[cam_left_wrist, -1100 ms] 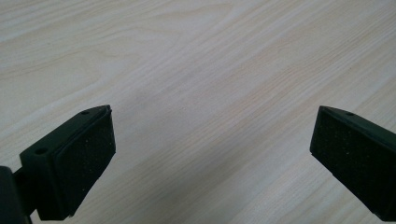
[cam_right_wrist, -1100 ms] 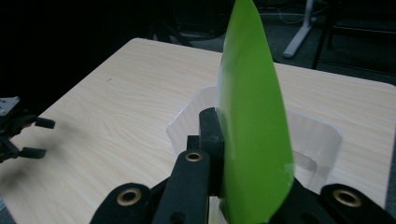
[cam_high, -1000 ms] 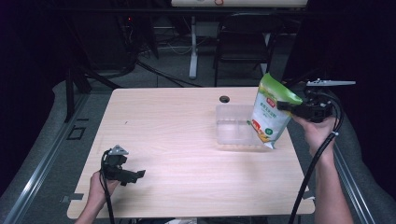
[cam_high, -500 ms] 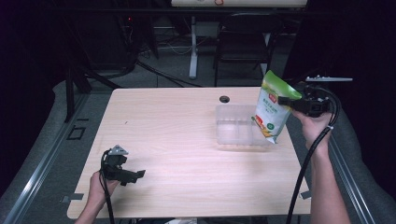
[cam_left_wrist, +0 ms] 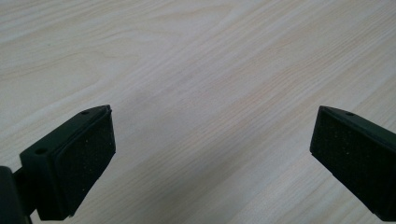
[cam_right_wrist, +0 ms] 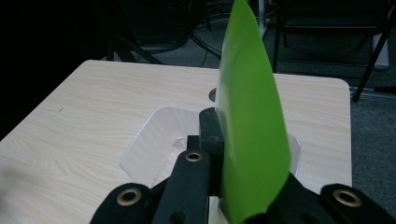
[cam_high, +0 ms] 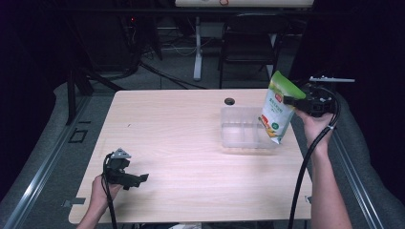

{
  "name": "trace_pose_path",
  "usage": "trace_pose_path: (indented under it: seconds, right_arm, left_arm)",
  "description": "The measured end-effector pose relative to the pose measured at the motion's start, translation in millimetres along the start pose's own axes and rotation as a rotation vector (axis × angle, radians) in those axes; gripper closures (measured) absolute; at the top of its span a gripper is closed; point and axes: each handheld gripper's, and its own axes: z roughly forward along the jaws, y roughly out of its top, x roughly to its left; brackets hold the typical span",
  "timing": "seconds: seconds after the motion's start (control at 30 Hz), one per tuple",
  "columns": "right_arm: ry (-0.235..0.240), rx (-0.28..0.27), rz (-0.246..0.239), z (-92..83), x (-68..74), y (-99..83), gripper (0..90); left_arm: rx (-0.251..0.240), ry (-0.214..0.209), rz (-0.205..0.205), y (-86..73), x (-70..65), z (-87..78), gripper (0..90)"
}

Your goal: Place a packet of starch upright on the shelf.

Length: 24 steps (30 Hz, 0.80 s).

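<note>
High view. The right gripper (cam_high: 292,100) holds a green-and-white pouch (cam_high: 277,108) by its upper edge, at the right side of the table (cam_high: 181,143). Compared with a second ago, the pouch has shifted slightly toward the far right and hangs a little higher; its bottom corner now sits at the right rim of the clear tray (cam_high: 243,131), overlapping it from this angle. Whether the corner touches the rim cannot be told. My reading: the pouch is being carried over or away from the tray rather than released, so the placing step looks unfinished. A small dark disc (cam_high: 229,101) lies just beyond the tray. The left gripper (cam_high: 138,178) rests near the near-left corner, same spot as before, well apart from the pouch and tray.

Left gripper view. The two black jaws stand wide apart with nothing between them, just bare wood grain. The pads (cam_left_wrist: 88,161) hover low over the table. This gripper looks idle.

Right gripper view. The jaws are clamped tight on the pouch (cam_right_wrist: 250,135), which rises edge-on as a green blade straight up from the grip. The tray (cam_right_wrist: 154,144) lies directly ahead and below, on the table (cam_right_wrist: 93,121). The pouch sits upright in the grip, above the tray's near end.
</note>
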Motion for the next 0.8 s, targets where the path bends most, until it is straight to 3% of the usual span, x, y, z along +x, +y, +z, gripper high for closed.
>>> trace_pose_path:
  seconds: [0.8]
  right_arm:
    - [-0.088, -0.011, 0.038, 24.1, -6.1, -2.1, 90.0]
  left_arm:
    - [-0.005, -0.001, -0.001, -0.5, 0.9, 0.4, 0.2]
